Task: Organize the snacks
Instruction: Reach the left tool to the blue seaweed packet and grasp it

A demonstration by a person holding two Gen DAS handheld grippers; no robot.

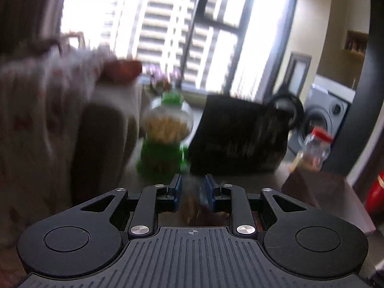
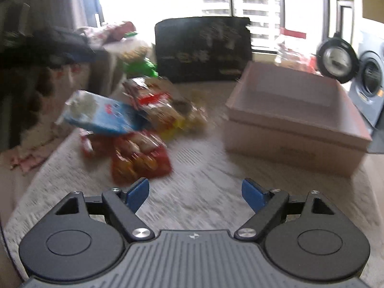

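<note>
While we are looking along both grippers at once, we are taking the pink box [image 2: 295,117] as our landmark, an open, shallow carton sitting on a pale woven table cover [image 2: 192,192]. In the right wrist view the box is looking empty as far as its visible interior shows, so we are judging the sorting to be near its start. To the left of the box, well apart from it, a loose heap of snack packets [image 2: 134,129] is waiting on the cover: a pale blue packet on top, red and yellow ones beneath. Behind the box a black bag [image 2: 202,50] is standing upright. The right gripper [image 2: 195,193] is hovering above bare cover in front of the box, its blue pads spread wide with nothing between them. In the blurred left wrist view, the left gripper [image 1: 193,192] is clenching its narrow jaws on a small brownish packet [image 1: 192,206], too smeared to identify. Ahead of it we are seeing a green-lidded jar [image 1: 168,124] beside the black bag. Most packets are, in our judgement, remaining to be moved into the box.
</note>
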